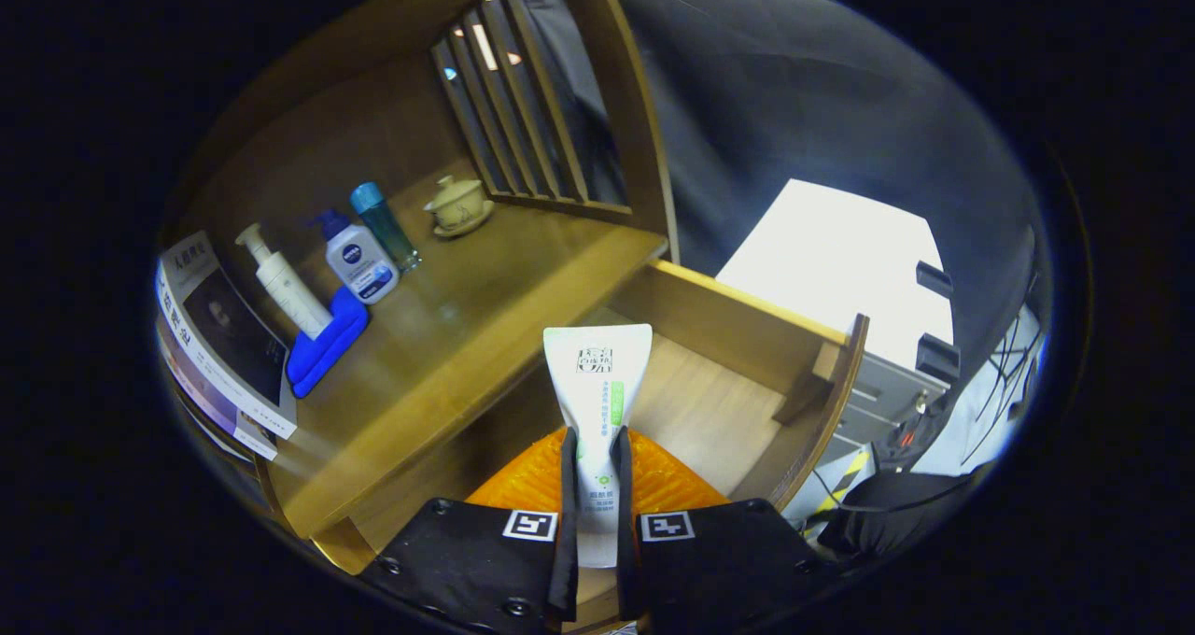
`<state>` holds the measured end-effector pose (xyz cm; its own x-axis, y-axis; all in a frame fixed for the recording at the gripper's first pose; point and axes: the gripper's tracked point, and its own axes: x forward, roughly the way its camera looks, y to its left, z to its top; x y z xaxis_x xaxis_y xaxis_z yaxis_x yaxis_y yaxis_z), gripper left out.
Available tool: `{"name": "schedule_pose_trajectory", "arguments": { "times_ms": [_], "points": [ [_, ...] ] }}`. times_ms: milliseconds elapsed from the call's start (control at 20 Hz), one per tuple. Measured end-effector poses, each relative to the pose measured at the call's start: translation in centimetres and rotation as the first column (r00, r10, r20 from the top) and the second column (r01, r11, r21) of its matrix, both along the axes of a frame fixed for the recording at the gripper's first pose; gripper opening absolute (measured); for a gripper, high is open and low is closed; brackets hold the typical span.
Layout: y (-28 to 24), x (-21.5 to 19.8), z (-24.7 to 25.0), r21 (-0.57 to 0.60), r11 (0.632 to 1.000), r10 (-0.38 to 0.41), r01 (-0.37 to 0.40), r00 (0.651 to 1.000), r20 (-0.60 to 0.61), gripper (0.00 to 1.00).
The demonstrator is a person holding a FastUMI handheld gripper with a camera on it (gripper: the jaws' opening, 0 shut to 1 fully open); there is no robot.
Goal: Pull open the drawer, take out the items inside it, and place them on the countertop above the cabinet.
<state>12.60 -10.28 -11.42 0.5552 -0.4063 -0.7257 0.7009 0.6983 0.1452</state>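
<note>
I have the tongs (597,495) clamped on the white tube (597,402) low on its body so its flat end stands clear ahead over the open drawer (747,402) — ready, I judge, for the tabletop (448,336) up to their left.

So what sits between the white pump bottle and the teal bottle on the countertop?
In the gripper view, a Nivea pump bottle stands between the white pump bottle and the teal bottle. The gripper clamps a tube.
</note>
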Motion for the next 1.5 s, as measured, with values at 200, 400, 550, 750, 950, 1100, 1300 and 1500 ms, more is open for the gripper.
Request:
{"name": "schedule_pose_trajectory", "arguments": {
  "times_ms": [200,400,550,750,950,1100,1300,1500],
  "points": [
    [1.6,3.6,2.1,-0.115,0.976,0.185,-0.184,0.983,-0.003,0.18],
    [4.4,7.3,2.9,-0.19,0.92,0.346,-0.343,0.938,-0.021,0.18],
    [5.8,9.5,3.2,-0.253,0.859,0.44,-0.445,0.895,-0.079,0.18],
    [7.4,12.9,2.4,-0.252,0.788,0.55,-0.562,0.826,-0.126,0.21],
    [8.1,15.2,1.7,-0.246,0.722,0.635,-0.646,0.761,-0.133,0.26],
    [8.0,15.6,1.4,-0.26,0.703,0.661,-0.662,0.743,-0.104,0.47],
    [8.4,14.0,3.4,-0.28,0.726,0.654,-0.628,0.756,0.001,0.97],
    [8.5,10.5,6.2,-0.337,0.748,0.637,-0.571,0.761,0.123,0.97]
  ]
}}
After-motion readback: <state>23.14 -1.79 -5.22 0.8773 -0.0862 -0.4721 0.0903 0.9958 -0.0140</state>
